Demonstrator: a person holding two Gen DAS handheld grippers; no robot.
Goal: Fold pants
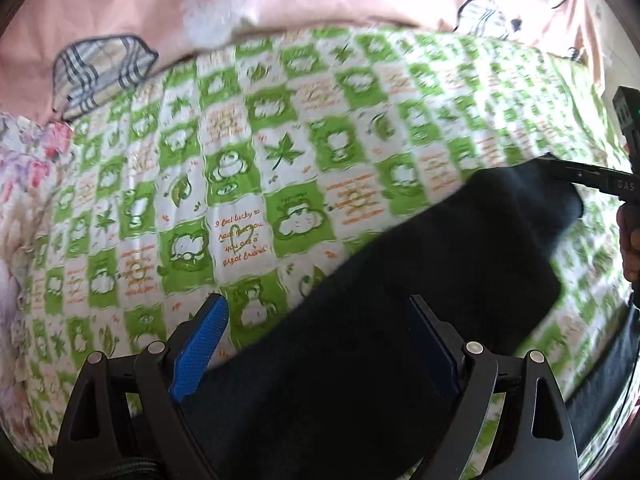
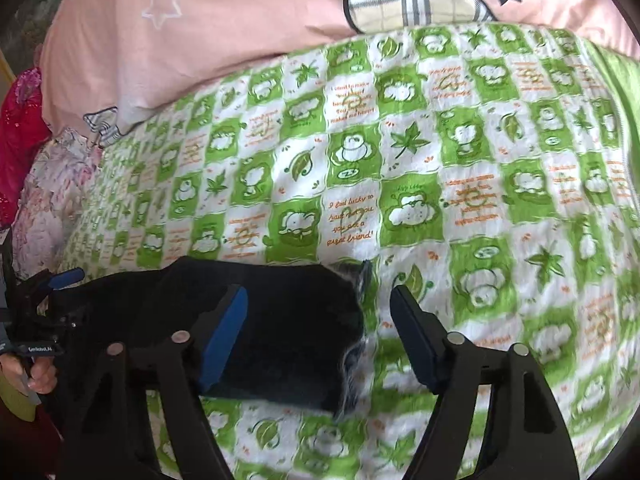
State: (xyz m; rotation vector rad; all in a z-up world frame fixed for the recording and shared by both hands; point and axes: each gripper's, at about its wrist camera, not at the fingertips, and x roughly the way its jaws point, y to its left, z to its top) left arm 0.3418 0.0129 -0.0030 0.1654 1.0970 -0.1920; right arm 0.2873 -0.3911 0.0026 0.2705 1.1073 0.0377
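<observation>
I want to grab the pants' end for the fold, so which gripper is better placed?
Probably the right gripper: the pants' frayed end lies between its open jaws. The left gripper is over their long side.

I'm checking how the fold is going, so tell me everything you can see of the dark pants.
The pants are black or very dark, soft matte cloth, lying as a long band on the green-and-white checked quilt. The end seen from the right wrist looks folded over, with a greyish frayed-looking edge. The cloth runs between the open fingers of both the left gripper and the right gripper; whether any pad touches it is unclear. Blur hides seams and pockets.
</observation>
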